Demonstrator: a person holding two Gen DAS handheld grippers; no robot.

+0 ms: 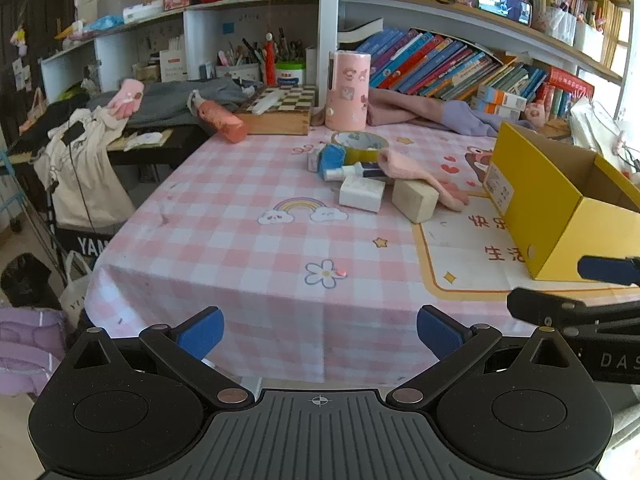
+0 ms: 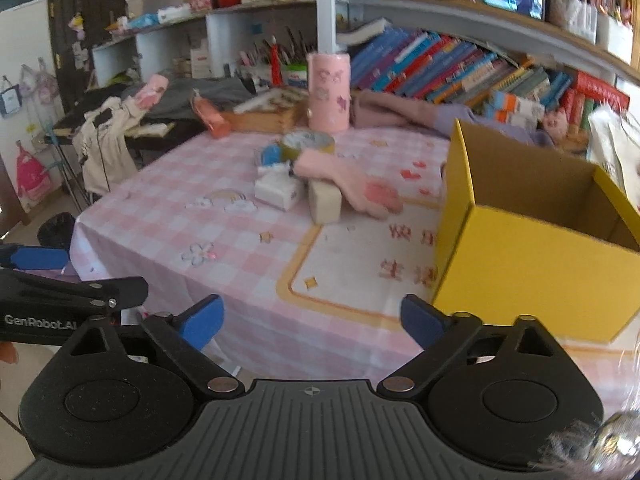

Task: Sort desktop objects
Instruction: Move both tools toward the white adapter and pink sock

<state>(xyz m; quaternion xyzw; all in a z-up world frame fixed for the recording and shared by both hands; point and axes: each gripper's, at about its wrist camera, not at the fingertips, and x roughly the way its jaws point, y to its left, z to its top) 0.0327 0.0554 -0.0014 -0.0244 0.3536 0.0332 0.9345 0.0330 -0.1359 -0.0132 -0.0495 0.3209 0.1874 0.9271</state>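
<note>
Left wrist view: left gripper [image 1: 320, 330] gapes wide and empty over the near surface [image 1: 240, 240]; the clutter, including a wooden block [image 1: 414, 200] and limp pink glove [image 1: 420, 178], lies mid-surface beside the yellow box [image 1: 560, 216].

Right wrist view, slightly blurred: right gripper [image 2: 312, 320] is likewise spread, holding nothing. That block looks rigid, probably light; pinch its flat sides.

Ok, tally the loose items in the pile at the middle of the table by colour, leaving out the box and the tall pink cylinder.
Pink: 1, the glove
White: 2, the flat box and the small bottle
Blue: 1, the small blue item
Yellow-green: 1, the tape roll
Beige: 1, the block
Total: 6. Smaller things may be hidden under the glove.
</note>
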